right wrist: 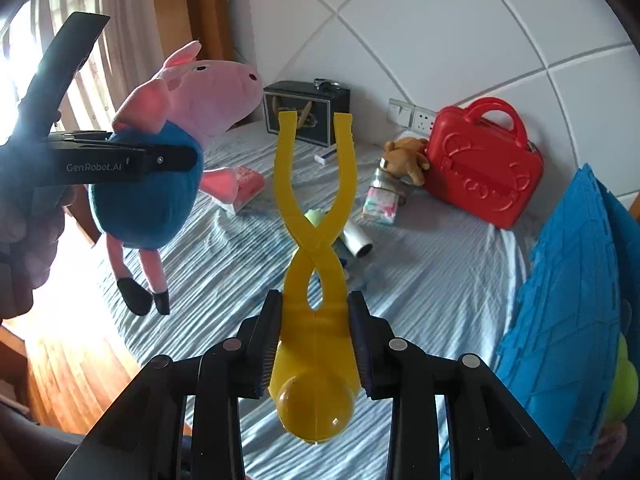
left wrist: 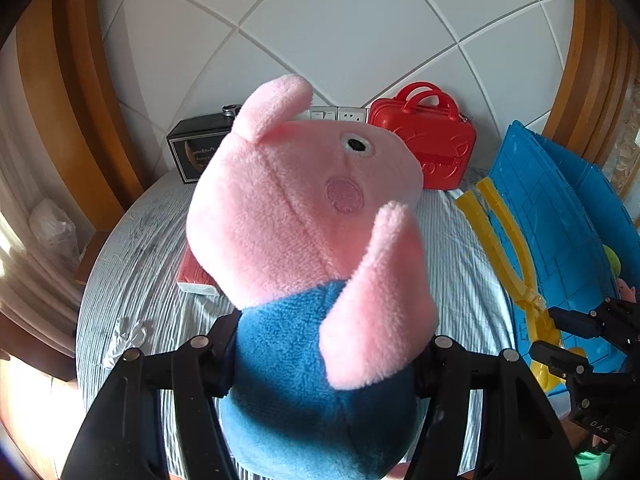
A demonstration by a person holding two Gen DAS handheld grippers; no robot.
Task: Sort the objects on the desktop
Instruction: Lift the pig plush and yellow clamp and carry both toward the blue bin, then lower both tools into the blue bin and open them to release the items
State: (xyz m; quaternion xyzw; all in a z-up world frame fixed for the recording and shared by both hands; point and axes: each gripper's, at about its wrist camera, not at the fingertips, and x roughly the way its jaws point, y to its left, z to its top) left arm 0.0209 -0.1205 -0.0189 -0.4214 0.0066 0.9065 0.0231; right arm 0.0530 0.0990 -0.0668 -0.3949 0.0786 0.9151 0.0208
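Observation:
My left gripper (left wrist: pixel 326 364) is shut on a pink pig plush toy (left wrist: pixel 304 216) with a blue body, held in the air above the striped table. It also shows in the right wrist view (right wrist: pixel 160 160), legs dangling, with the left gripper (right wrist: pixel 160 158) clamped across its blue belly. My right gripper (right wrist: pixel 316 344) is shut on a yellow plastic scissor-style ball clamp (right wrist: pixel 316 216), handles pointing away. That clamp (left wrist: pixel 508 248) and the right gripper (left wrist: pixel 560 340) show at the right of the left wrist view, beside a blue bin (left wrist: pixel 560 216).
On the striped cloth (right wrist: pixel 420 280): a red toy suitcase (right wrist: pixel 480 168), a black box (right wrist: pixel 308 112), a brown bear plush (right wrist: pixel 404 156), a tissue pack (right wrist: pixel 380 200), a white tube (right wrist: pixel 358 240), a pink packet (right wrist: pixel 248 184). The blue bin (right wrist: pixel 568 300) holds a green ball (right wrist: pixel 624 384).

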